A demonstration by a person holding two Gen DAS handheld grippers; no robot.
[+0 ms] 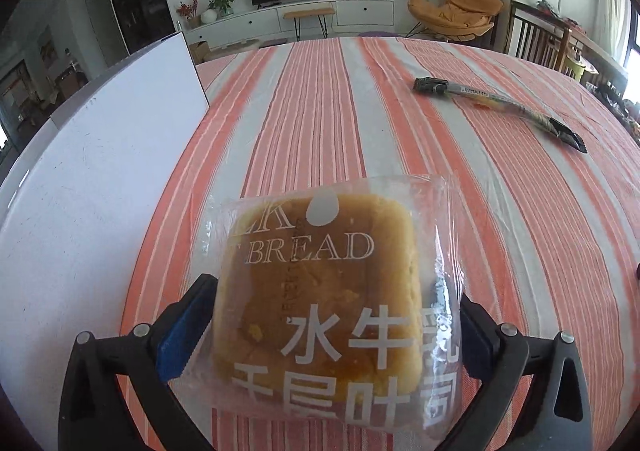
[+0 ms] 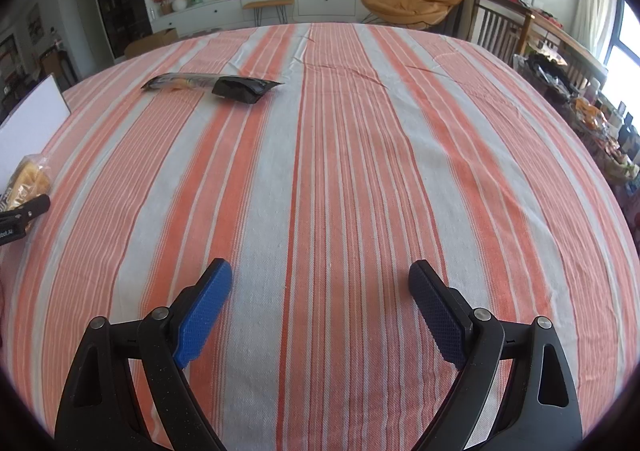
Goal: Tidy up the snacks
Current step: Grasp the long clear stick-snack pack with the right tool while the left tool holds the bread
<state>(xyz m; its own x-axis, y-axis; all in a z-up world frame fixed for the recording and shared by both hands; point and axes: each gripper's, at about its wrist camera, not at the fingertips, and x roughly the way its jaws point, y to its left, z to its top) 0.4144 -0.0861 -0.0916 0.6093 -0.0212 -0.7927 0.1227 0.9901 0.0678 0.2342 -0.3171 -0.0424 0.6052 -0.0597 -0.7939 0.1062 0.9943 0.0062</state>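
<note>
A: Left wrist view: bread packet (image 1: 320,291) sits between the fingers of the left gripper (image 1: 332,315), jaws spread wide. Gripped or just bracketed, I cannot tell.

B: Beyond it?

A: White box (image 1: 100,155) just left of the claw; long dark snack packet (image 1: 496,107) well ahead, to the right, on the striped tablecloth (image 1: 320,111).

B: Right gripper (image 2: 320,303)?

A: Released, nothing between its fingers.

B: Count?

A: Two snacks, one box. Neither snack boxed yet, I judge.
</note>
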